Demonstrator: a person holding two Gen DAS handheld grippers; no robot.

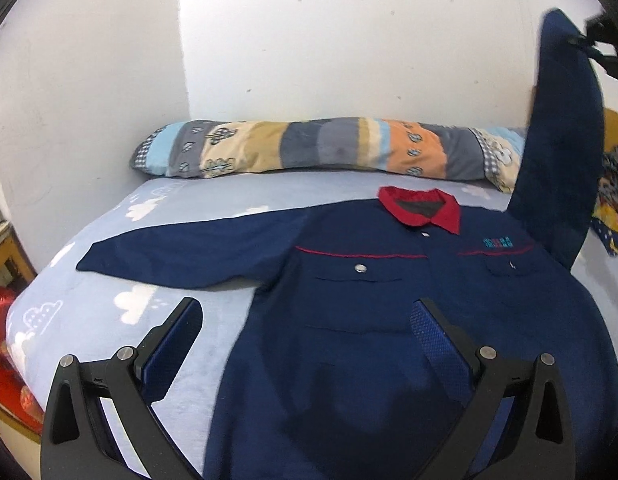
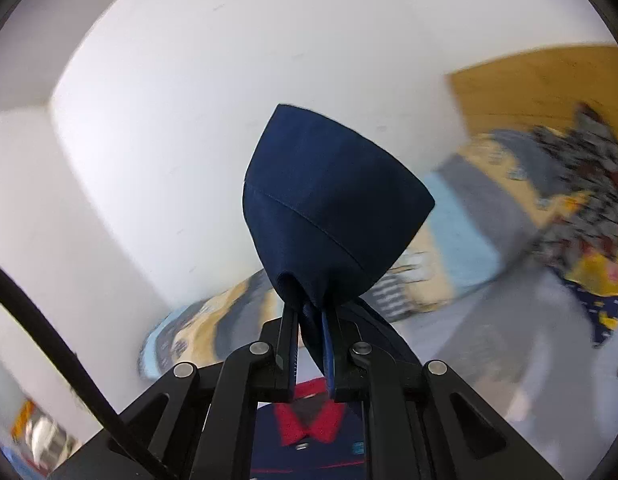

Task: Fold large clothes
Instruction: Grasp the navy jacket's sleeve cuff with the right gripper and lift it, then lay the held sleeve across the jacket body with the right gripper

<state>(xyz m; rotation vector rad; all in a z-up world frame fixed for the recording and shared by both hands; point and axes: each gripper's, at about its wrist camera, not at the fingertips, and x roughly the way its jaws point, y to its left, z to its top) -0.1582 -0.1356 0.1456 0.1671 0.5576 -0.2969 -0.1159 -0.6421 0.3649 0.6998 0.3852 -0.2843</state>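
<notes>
The left claw hangs spread wide over the hem of the navy shirt, flat on the bed. The right claw pinches the raised sleeve. A patchwork bolster lines the far edge.

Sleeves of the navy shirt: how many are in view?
2: one navy sleeve lies flat on the pale-blue cloud-print bedsheet; the other sleeve is raised, pinched in the right tool.
</notes>
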